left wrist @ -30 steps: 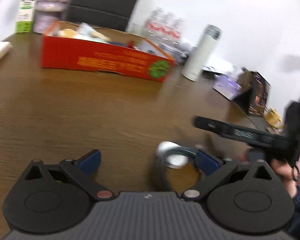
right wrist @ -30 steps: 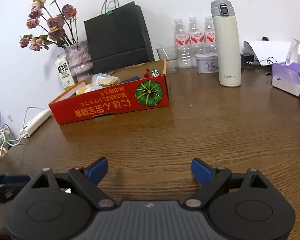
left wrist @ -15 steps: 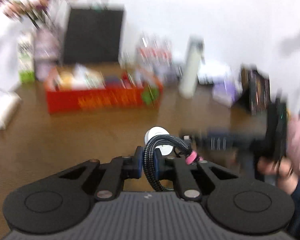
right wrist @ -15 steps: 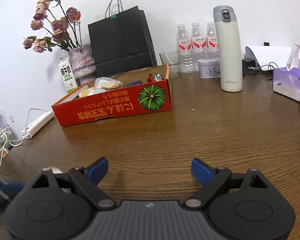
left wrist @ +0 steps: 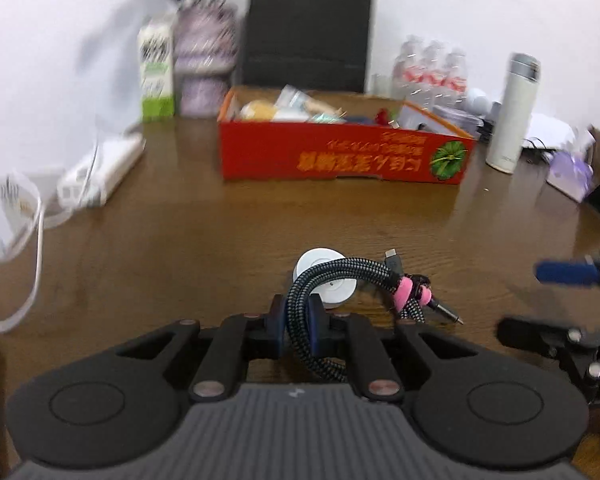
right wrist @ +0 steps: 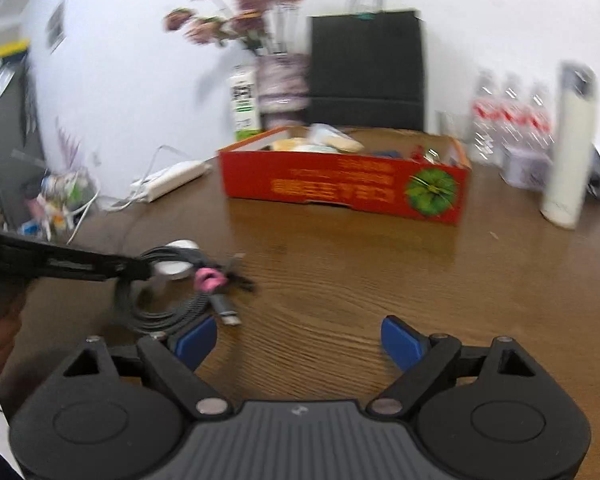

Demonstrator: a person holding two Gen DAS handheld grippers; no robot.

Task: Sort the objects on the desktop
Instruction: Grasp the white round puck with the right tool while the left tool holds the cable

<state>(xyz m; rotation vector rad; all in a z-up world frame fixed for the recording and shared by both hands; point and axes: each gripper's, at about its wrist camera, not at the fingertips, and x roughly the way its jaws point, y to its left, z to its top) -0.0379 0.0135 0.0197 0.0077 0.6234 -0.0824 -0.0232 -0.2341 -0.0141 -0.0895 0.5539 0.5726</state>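
Clamped at lower centre, our left claw [left wrist: 296,322] pinched the braided cable [left wrist: 332,276]; we judged it light and floppy, best held at the bundled loop. Right claw [right wrist: 298,340] gaped empty.

Left hand-held gripper [left wrist: 296,322] clamps its blue pads together, angled downward; at its 3 o'clock, the right hand-held gripper [right wrist: 298,342] hovers, jaws spread wide.

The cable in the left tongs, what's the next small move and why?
Probably carry it toward the red box. The left tongs are shut on the braided cable, the box sits open-topped straight ahead with items already inside, and the right tongs are open and empty.
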